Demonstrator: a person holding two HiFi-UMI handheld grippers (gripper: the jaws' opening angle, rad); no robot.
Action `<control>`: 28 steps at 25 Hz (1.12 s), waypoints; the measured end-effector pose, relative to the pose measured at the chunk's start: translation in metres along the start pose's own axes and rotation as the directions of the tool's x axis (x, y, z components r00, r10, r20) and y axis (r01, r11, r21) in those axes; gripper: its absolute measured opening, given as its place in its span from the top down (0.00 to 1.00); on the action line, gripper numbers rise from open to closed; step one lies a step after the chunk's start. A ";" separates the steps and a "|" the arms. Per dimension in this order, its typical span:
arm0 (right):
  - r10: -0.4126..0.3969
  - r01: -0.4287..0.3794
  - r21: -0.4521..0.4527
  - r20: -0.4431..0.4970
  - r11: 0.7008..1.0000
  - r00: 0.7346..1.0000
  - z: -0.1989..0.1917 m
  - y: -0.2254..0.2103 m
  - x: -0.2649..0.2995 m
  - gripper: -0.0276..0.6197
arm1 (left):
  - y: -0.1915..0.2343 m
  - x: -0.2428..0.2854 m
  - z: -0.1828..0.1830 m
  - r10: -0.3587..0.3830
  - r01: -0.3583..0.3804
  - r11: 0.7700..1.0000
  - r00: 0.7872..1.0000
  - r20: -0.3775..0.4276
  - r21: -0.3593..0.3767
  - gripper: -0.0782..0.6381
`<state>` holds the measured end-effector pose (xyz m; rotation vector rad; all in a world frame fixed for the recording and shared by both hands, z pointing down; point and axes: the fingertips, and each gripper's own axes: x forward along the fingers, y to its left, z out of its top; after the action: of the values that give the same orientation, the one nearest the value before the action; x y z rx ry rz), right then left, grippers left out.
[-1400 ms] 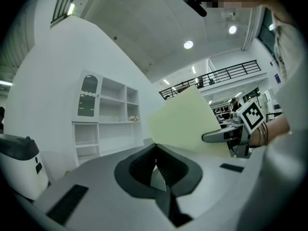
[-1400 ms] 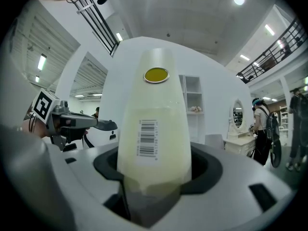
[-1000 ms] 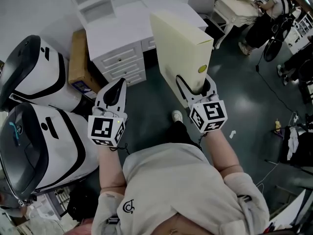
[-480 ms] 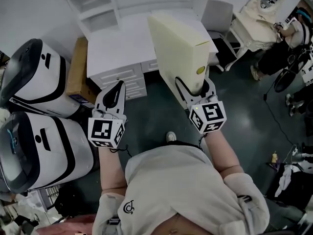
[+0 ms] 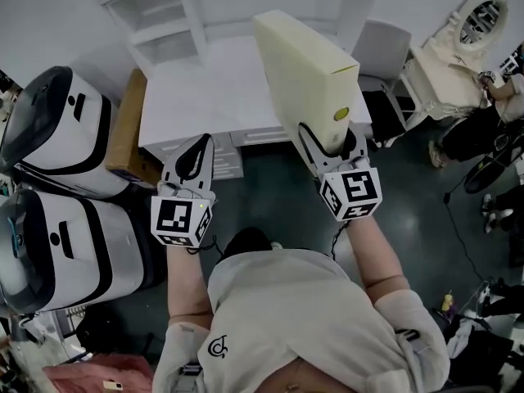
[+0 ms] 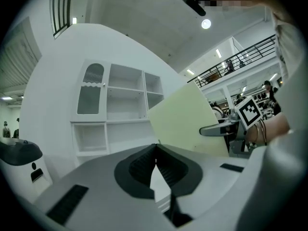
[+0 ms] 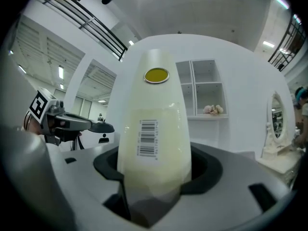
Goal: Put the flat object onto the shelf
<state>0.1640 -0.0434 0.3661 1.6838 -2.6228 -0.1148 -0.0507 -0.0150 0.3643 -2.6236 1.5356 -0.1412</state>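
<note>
The flat object [image 5: 303, 72] is a tall cream box-shaped slab with a yellow round sticker and a barcode label [image 7: 148, 137]. My right gripper [image 5: 332, 142] is shut on its lower end and holds it upright over the white desk [image 5: 213, 88]. The white shelf unit [image 5: 168, 19] stands at the back of the desk, ahead of both grippers; its open compartments [image 6: 126, 105] show in the left gripper view. My left gripper [image 5: 196, 150] hovers at the desk's front edge, shut with nothing in it. In the left gripper view the flat object [image 6: 185, 121] shows to the right.
Two big white-and-black rounded machines [image 5: 57, 121] stand at the left, with a cardboard box [image 5: 123, 125] beside the desk. A white chair [image 5: 385, 47] and a dressing table with an oval mirror [image 5: 483, 23] are at the right. A shelf compartment holds a small pale ornament [image 7: 211, 109].
The desk and shelf have come nearer and now lie under both grippers. The grippers keep their pose, the right one still holding the flat object.
</note>
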 end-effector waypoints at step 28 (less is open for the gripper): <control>-0.051 0.077 -0.663 0.058 0.745 0.997 0.145 -0.073 0.259 0.51 | 0.110 0.173 0.028 -0.037 0.035 0.998 0.998 0.043 0.046 0.87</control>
<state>0.1132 -0.3018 0.2111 1.4871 -2.1235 -0.9682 -0.0578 -0.2181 0.3277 -2.6024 1.4548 -0.1191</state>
